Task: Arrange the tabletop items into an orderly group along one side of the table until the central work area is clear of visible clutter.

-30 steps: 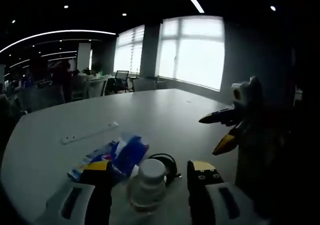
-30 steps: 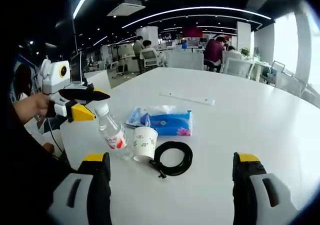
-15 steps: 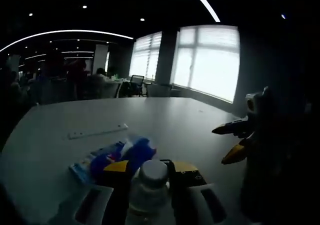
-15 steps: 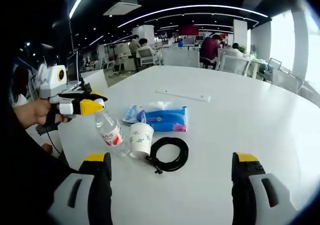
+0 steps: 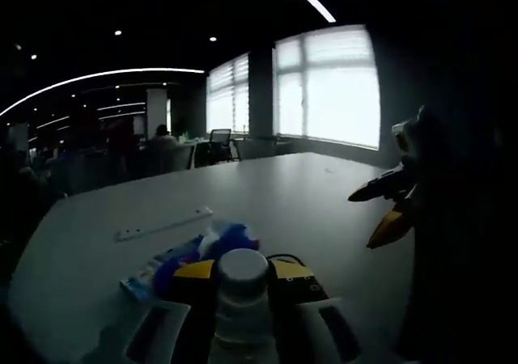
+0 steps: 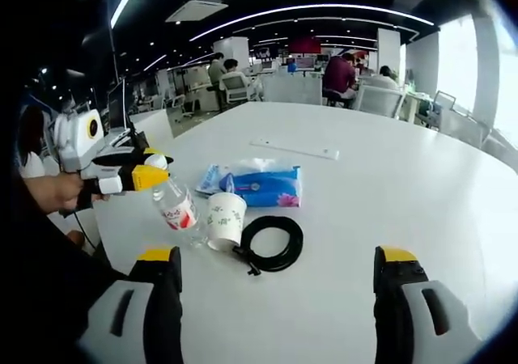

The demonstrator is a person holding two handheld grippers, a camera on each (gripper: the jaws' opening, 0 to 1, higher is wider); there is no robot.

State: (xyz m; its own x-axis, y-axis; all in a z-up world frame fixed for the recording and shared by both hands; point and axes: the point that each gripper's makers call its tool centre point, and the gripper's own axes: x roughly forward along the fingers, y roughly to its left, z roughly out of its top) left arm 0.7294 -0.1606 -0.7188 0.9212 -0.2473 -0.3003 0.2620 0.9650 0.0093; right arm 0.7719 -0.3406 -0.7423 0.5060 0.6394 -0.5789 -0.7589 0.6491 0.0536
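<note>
A clear water bottle (image 6: 176, 211) with a red label leans over the white table (image 6: 388, 186), its white cap (image 5: 242, 267) between my left gripper's jaws. My left gripper (image 5: 244, 273) (image 6: 139, 176) is shut on the bottle's neck. Beside the bottle stands a paper cup (image 6: 226, 217), then a black coiled cable (image 6: 272, 244). A blue tissue pack (image 6: 263, 187) (image 5: 188, 253) lies behind them. My right gripper (image 6: 278, 259) (image 5: 387, 208) hovers open near the table's front, nothing between its yellow-tipped fingers (image 6: 158, 256).
A long white strip (image 6: 293, 149) (image 5: 162, 224) lies farther back on the table. A person's hand (image 6: 57, 192) holds the left gripper at the table's edge. Office chairs, desks and seated people (image 6: 340, 77) fill the background, with bright windows (image 5: 332, 89) on one side.
My left gripper's jaws, open around the bottle's cap a second ago, have closed on its neck. The bottle now leans more and has shifted slightly toward the table's edge.
</note>
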